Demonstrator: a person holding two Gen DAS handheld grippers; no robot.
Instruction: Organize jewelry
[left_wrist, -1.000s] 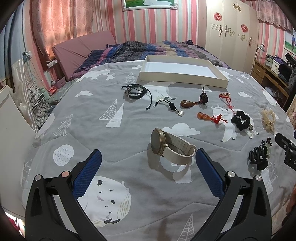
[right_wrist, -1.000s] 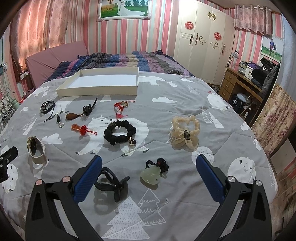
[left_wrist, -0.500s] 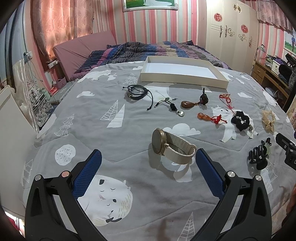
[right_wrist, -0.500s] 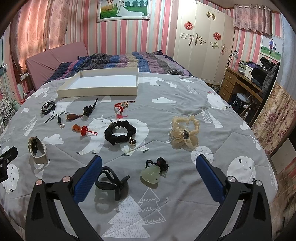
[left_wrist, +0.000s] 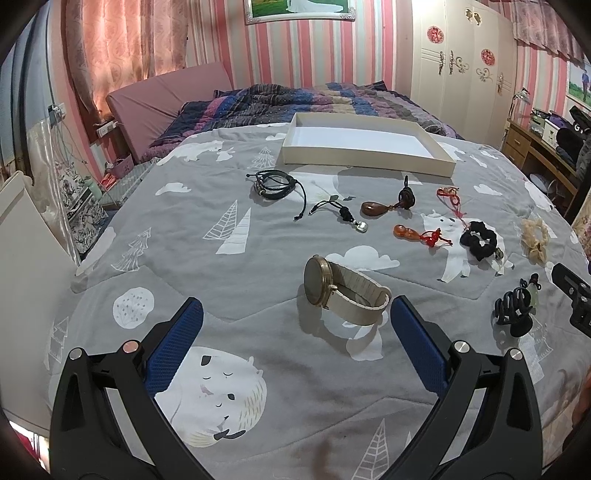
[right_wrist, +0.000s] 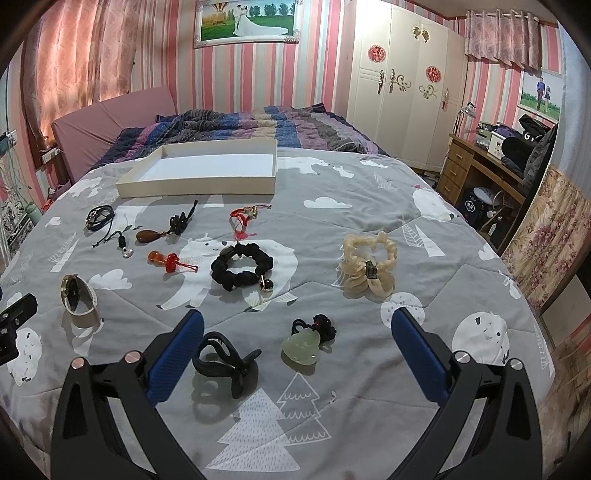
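1 tray (left_wrist: 364, 161), far ahead of my grippers. 1 watch (left_wrist: 341, 291), just ahead of my L gripper (left_wrist: 293, 330). 2 scrunchies, 1 clip (right_wrist: 223, 360), 1 jade charm (right_wrist: 301, 345) btwn my R gripper's (right_wrist: 295, 330) fingers. Both spread wide, holding nothing.

I'm looking at a bedroom in someone's home, no question. Under me is a bed (right_wrist: 369, 206) spread with a grey quilt (left_wrist: 258, 266) printed with clouds, trees and bears, and a striped blanket (right_wrist: 258, 125) is bunched up toward the pink headboard (right_wrist: 110, 118). Pink-and-white striped wallpaper (right_wrist: 325, 74) runs all round, with pink curtains (left_wrist: 122, 44) over the window. A framed wedding photo (right_wrist: 247, 20) hangs above the bed. On the right stands a cream wardrobe (right_wrist: 402, 81) with red paper cut-outs on its doors, and beside it a wooden desk (right_wrist: 480, 162) piled with bags.
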